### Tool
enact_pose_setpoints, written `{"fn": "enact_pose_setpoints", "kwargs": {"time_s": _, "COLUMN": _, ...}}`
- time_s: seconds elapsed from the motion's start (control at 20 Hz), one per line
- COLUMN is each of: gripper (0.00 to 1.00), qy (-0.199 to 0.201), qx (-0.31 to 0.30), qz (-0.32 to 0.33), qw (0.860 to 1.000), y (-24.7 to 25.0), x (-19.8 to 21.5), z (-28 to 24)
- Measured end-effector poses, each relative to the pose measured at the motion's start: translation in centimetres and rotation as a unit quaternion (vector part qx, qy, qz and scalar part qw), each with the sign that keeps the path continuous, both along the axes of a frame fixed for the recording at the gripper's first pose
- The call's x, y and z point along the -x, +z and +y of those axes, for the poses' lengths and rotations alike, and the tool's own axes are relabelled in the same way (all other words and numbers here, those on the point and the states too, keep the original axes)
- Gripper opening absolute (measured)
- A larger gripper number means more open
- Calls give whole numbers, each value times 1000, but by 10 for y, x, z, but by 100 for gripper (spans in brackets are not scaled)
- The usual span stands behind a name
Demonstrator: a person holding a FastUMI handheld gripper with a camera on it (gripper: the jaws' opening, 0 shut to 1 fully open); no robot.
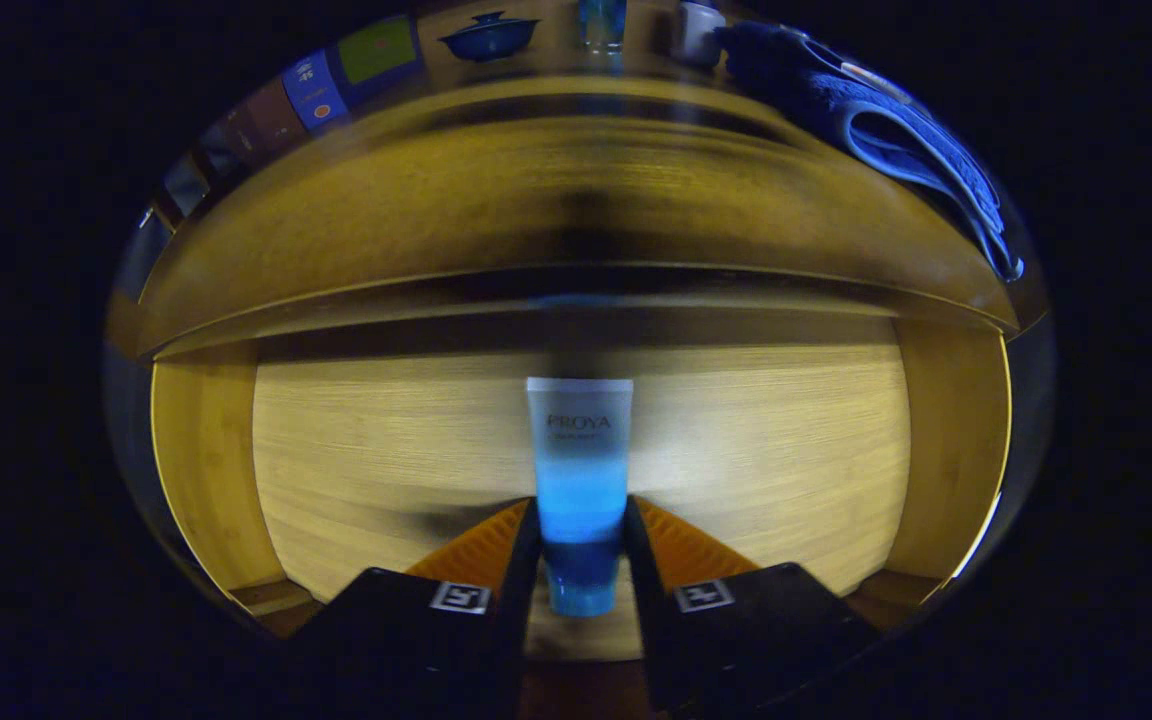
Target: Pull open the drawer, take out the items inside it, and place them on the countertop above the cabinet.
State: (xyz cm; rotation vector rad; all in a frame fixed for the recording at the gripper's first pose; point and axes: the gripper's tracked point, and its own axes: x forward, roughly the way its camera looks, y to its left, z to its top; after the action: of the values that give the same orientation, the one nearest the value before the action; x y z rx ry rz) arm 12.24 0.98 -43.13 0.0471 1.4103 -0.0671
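A white-to-blue cosmetic tube [580, 470] with a blue cap stands upright between my fingers, its crimped end pointing up. My gripper [581, 540] is shut on the tube, one finger pressing each side near its lower half. Below and behind the tube lies the open wooden drawer [736, 440], its pale bottom board bare and its side walls framing it. Above the drawer runs the cabinet front and the countertop [536, 110] edge, both blurred by motion.
On the countertop stand a dark blue lidded bowl [489, 36], a blue glass [602, 22] and a white cup [700, 30]. A blue towel [896, 140] hangs over the countertop's right end. Coloured boxes [336, 75] line the back left.
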Motion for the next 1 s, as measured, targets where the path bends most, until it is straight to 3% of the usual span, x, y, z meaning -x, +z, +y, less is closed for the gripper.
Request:
{"fn": "enact_pose_setpoints", "kwargs": {"time_s": 0.1, "gripper": 45, "qy": 2, "qx": 1, "qz": 0, "qw": 1000, "y": 4, "x": 1, "z": -1}}
{"fn": "enact_pose_setpoints", "kwargs": {"time_s": 0.75, "gripper": 45, "qy": 19, "qx": -51, "qz": -114, "qw": 992, "y": 75, "x": 0, "z": 1}}
{"fn": "enact_pose_setpoints", "kwargs": {"time_s": 1.0, "gripper": 44, "qy": 21, "qx": -44, "qz": -194, "qw": 980, "y": 134, "x": -42, "z": -2}}
